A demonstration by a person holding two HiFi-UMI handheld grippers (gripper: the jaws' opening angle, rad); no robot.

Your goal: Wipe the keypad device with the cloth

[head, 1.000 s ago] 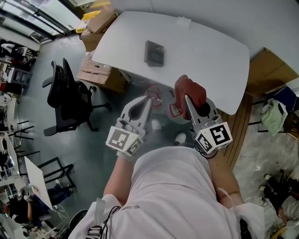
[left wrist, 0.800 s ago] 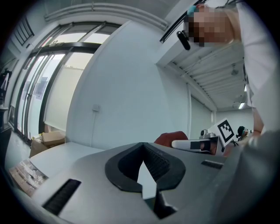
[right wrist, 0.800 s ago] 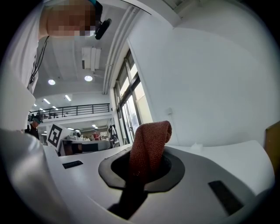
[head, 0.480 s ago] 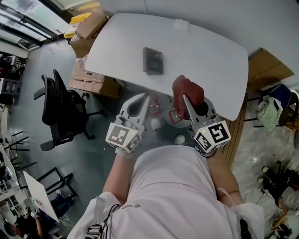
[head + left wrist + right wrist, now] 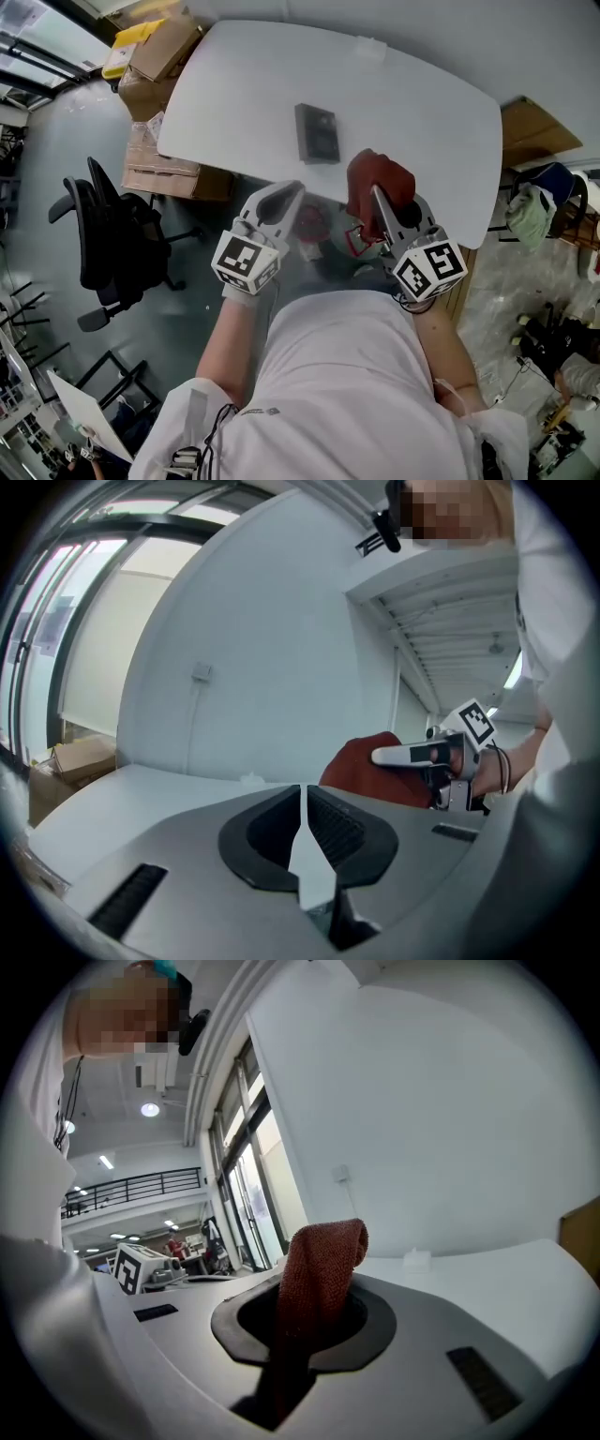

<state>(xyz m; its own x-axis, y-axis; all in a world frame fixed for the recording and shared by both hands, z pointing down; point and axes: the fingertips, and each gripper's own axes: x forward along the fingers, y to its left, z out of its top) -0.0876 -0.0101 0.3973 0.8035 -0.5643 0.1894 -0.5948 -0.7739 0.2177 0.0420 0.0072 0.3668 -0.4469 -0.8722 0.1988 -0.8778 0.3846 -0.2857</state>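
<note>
Both grippers show from above, held side by side in front of a person in a white shirt (image 5: 347, 375), at the near edge of a white table (image 5: 422, 103). Each carries a cube with black-and-white square markers at its rear.

The left gripper (image 5: 291, 190) has its jaws closed together with nothing between them. In the left gripper view its dark ribbed pads (image 5: 335, 829) meet at the tips, with only a thin wedge of light further back.

The right gripper (image 5: 376, 199) has its jaws clamped on a rust-red cloth (image 5: 382, 176). In the right gripper view the cloth (image 5: 319, 1260) stands up from between the pads and folds over at the top. The left gripper view also catches this cloth (image 5: 358, 766), bunched ahead of the right gripper's pale finger.

A keypad (image 5: 317, 132), dark, flat and rectangular, lies on the table near its middle. It sits ahead of the grippers and roughly between them. From above, the cloth lies near the keypad's near right corner, with a strip of bare table between them; neither gripper touches the keypad.

On the grey floor to the left of the table stand a black chair (image 5: 112, 234) and cardboard boxes (image 5: 159, 164).
</note>
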